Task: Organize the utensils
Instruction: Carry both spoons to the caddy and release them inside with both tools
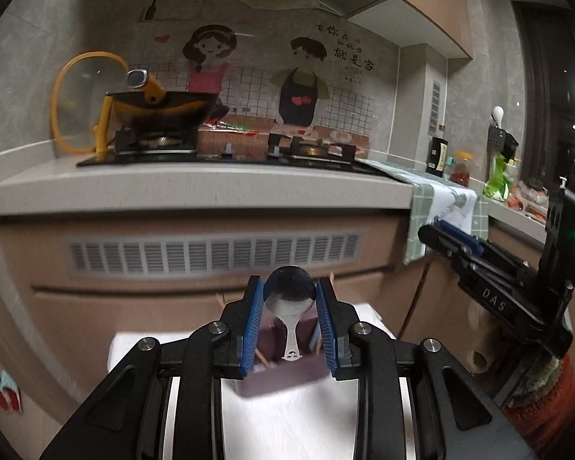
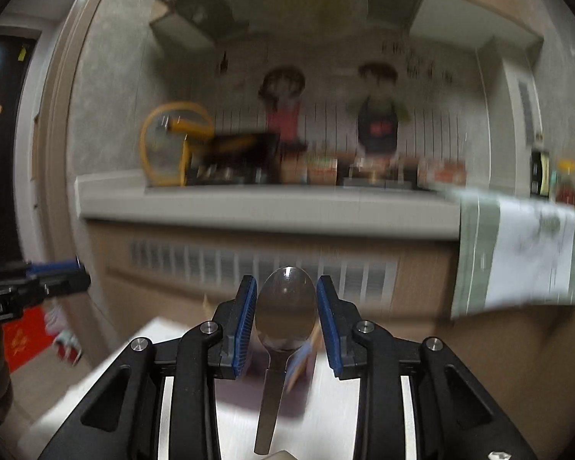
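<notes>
My left gripper (image 1: 290, 287) is shut on the bowl of a small round steel spoon (image 1: 289, 293), handle hanging down over a purple utensil box (image 1: 283, 377) with wooden chopsticks (image 1: 262, 358) in it. My right gripper (image 2: 286, 287) is shut on the bowl of a larger oval steel spoon (image 2: 285, 306), handle pointing down above the white table (image 2: 326, 421). The purple box (image 2: 249, 395) shows blurred under it. Each gripper shows in the other's view: the right one (image 1: 435, 230), the left one (image 2: 73, 274).
A white cloth-covered table (image 1: 287, 421) lies below. Ahead is a kitchen counter (image 1: 195, 188) with a gas stove (image 1: 226, 153), a wok (image 1: 161, 109) and a glass lid (image 1: 84, 99). A green-white towel (image 1: 444, 207) hangs over the counter edge. Bottles (image 1: 462, 166) stand at right.
</notes>
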`<state>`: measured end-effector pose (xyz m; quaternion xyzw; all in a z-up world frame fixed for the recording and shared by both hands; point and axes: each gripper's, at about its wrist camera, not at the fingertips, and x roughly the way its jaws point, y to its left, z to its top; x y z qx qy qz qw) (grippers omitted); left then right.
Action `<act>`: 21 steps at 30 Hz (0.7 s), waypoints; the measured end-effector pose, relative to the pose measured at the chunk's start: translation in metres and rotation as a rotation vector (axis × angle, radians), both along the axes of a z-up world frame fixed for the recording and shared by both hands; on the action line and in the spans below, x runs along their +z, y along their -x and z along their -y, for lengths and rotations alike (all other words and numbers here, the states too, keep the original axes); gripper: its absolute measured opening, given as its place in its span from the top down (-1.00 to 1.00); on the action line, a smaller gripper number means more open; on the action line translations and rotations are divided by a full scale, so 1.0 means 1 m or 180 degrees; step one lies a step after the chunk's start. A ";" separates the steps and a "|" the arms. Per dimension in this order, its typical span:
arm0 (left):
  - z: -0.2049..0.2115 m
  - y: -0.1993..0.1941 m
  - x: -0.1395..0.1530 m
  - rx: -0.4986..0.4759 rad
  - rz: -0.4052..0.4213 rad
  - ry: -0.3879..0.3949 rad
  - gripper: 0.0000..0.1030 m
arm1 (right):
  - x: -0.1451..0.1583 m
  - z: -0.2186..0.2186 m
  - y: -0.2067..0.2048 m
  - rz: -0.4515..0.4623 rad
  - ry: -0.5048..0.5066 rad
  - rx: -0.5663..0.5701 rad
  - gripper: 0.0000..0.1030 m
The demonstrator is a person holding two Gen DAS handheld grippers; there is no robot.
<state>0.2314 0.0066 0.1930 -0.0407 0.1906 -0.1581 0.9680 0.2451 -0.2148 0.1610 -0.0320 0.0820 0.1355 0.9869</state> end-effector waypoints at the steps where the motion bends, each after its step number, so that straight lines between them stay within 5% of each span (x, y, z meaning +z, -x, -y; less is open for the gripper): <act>1: 0.000 -0.012 0.001 -0.0018 -0.0020 -0.0024 0.44 | 0.005 -0.003 -0.010 0.0021 -0.0007 -0.0017 0.42; 7: -0.006 -0.088 -0.017 -0.0122 -0.0481 0.0121 0.44 | -0.001 -0.020 -0.067 -0.0024 0.0068 -0.0036 0.42; 16: 0.010 -0.149 -0.079 -0.0171 -0.0888 0.0092 0.43 | -0.045 -0.032 -0.122 -0.0285 0.0216 -0.0101 0.42; 21: 0.018 -0.162 -0.120 -0.0247 -0.1084 0.0090 0.32 | -0.096 -0.027 -0.156 -0.0932 0.0216 0.0157 0.41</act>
